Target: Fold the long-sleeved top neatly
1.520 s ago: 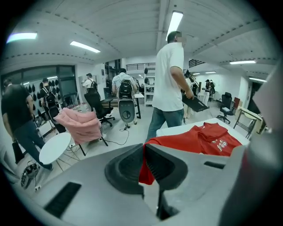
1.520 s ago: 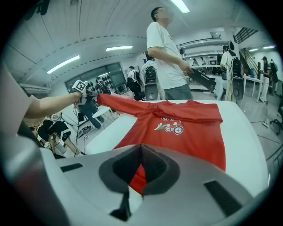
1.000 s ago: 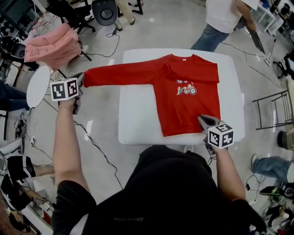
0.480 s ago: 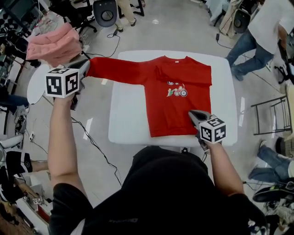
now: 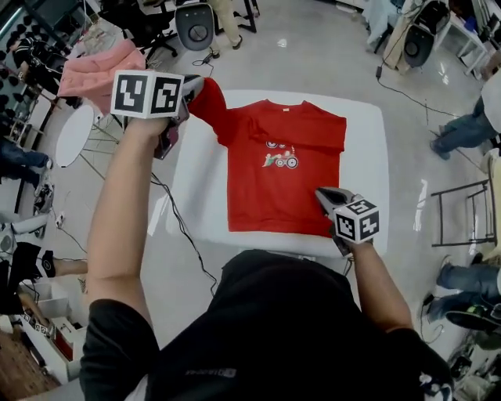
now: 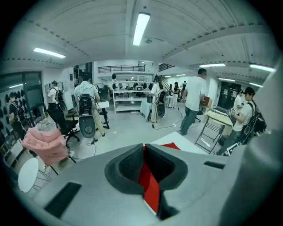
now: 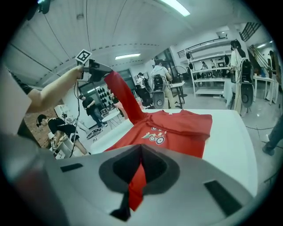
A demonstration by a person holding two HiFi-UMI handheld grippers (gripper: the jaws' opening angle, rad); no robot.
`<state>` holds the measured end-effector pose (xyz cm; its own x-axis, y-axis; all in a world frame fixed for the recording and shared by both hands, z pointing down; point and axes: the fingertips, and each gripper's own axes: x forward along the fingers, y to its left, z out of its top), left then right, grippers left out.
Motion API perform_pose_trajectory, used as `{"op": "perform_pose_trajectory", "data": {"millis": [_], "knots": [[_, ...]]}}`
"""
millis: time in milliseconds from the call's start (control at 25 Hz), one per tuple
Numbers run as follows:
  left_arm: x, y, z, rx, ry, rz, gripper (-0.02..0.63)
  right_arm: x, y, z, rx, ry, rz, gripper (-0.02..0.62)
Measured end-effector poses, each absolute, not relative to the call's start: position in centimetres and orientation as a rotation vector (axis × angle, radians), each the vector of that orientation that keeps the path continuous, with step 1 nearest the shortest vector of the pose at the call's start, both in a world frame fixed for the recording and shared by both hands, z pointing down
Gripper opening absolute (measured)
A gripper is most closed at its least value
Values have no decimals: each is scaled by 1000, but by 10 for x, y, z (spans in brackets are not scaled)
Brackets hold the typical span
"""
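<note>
Head view: the red long-sleeved top (image 5: 274, 188) lies front-up on the white surface (image 5: 368, 157), collar at the far edge, hem nearest me, printed motif at mid-chest. My left tool (image 5: 190, 84) is held high over the surface's far left corner and grips the end of one sleeve (image 5: 211, 102), which runs from the shoulder up to the tool, clear of the surface. The other sleeve lies folded across the chest. My right tool (image 5: 322, 196) sits at the near right corner of the garment, on the hem. A pink garment (image 5: 98, 70) is heaped beyond the left tool, off the surface, with an office chair (image 5: 196, 23) on the floor behind it. Left tool view: the two dark pads are closed on a strip of red cloth, which passes between them and hangs below; the corner of the surface and several standing people appear in the room behind. Right tool view: the pads are closed on a pinch of the red hem; beyond them the body of the top spreads flat over the surface, and the raised sleeve climbs at upper left to the left tool, held by my bare forearm.
</note>
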<state>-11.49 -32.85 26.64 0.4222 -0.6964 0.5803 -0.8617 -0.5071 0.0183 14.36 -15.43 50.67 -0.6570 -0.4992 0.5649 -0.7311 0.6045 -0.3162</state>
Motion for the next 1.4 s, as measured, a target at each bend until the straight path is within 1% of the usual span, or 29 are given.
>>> {"op": "perform_pose_trajectory", "data": {"millis": [360, 640, 840, 1120, 1400], "knots": [[8, -360, 302, 2302, -1255, 889, 20, 204, -149, 506, 992, -2434, 770, 5], [87, -377, 370, 2235, -1124, 1036, 20, 250, -143, 519, 1047, -2405, 835, 5], [132, -380, 428, 2194, -1028, 1174, 20, 267, -140, 532, 1059, -2375, 873, 5], [192, -386, 498, 2094, -962, 1069, 20, 289, -133, 550, 1065, -2328, 922, 5], [236, -393, 551, 2033, -967, 1004, 21, 316, -128, 564, 1082, -2271, 951, 5]]}}
